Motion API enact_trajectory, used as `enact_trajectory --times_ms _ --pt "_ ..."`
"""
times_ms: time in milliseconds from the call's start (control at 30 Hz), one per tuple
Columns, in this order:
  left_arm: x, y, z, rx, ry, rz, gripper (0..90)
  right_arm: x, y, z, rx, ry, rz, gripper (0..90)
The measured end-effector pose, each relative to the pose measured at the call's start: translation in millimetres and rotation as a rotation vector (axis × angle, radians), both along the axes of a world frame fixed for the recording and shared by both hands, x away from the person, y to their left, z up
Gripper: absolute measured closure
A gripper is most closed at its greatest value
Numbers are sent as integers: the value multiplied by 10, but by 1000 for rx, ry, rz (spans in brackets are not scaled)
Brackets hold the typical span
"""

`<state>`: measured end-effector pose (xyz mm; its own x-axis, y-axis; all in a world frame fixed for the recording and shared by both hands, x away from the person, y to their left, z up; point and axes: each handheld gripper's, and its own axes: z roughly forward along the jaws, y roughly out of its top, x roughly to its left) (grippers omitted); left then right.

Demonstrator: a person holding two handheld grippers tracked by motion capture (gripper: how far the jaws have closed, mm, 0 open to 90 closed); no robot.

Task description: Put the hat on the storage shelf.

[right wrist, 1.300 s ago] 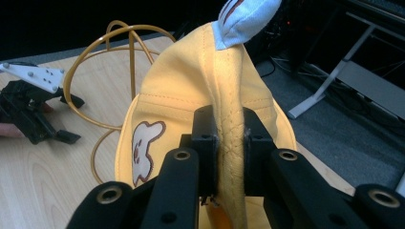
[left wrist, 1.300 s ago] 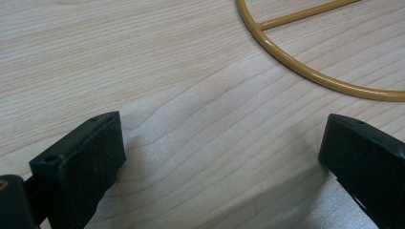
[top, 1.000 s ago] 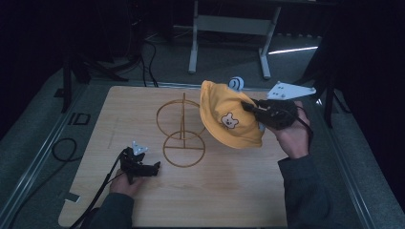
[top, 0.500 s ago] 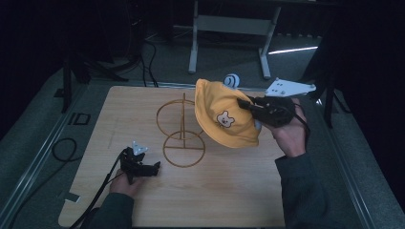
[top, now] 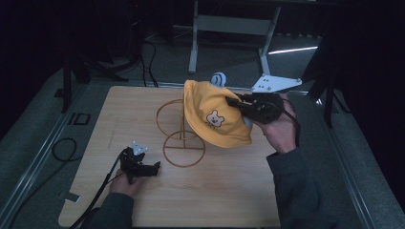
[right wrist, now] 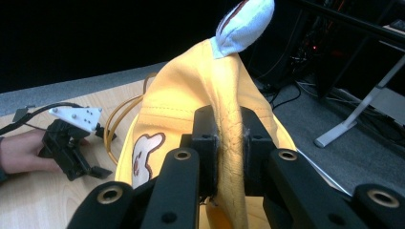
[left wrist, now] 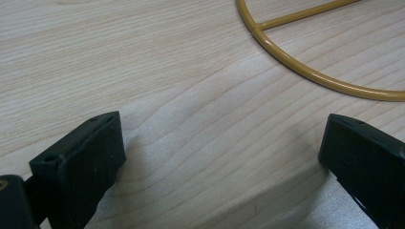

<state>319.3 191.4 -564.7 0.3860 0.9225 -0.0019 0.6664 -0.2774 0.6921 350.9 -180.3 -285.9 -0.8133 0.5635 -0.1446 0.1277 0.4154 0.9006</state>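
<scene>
Hat (top: pixel 215 117), yellow, with a small bear face on its side and a pale blue ear (top: pixel 218 78) at its far top, held in the air above the right half of the table (top: pixel 229 200), nearer the far edge than the near one. Its fabric hangs partly over the wire stand (top: pixel 183 143), covering the stand's upper right; whether the two touch cannot be told. Right gripper (top: pixel 237 102) reaches in from the right edge and is clamped on a fold of the hat; in the right gripper view the fold (right wrist: pixel 228 143) stands pinched upright between the two black jaws of this gripper (right wrist: pixel 228 148), with the blue ear (right wrist: pixel 244 24) above. Stand: gold wire, a round base ring lying flat near the table's centre, an upright post and a second ring set on edge toward the far edge. Left gripper (top: pixel 152 168) rests low near the near left part of the table, just beside the base ring, jaws apart with nothing between them; the left gripper view shows bare wood between the jaws of this gripper (left wrist: pixel 219 157) and an arc of the ring (left wrist: pixel 315 76) beyond. Cable (top: pixel 102 186) trails from it off the near left corner.
</scene>
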Motion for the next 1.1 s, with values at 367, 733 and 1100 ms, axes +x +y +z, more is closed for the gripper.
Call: enact_trajectory --times_ms 367,733,1100 --pt "0 0 -1 0 -1 0 19 23 135 128 39 -6 34 804" --pt "0 0 -1 -1 0 0 19 -3 142 249 89 -30 40 813" --pt "0 3 1 4 1 -3 19 35 399 311 81 -37 74 813"
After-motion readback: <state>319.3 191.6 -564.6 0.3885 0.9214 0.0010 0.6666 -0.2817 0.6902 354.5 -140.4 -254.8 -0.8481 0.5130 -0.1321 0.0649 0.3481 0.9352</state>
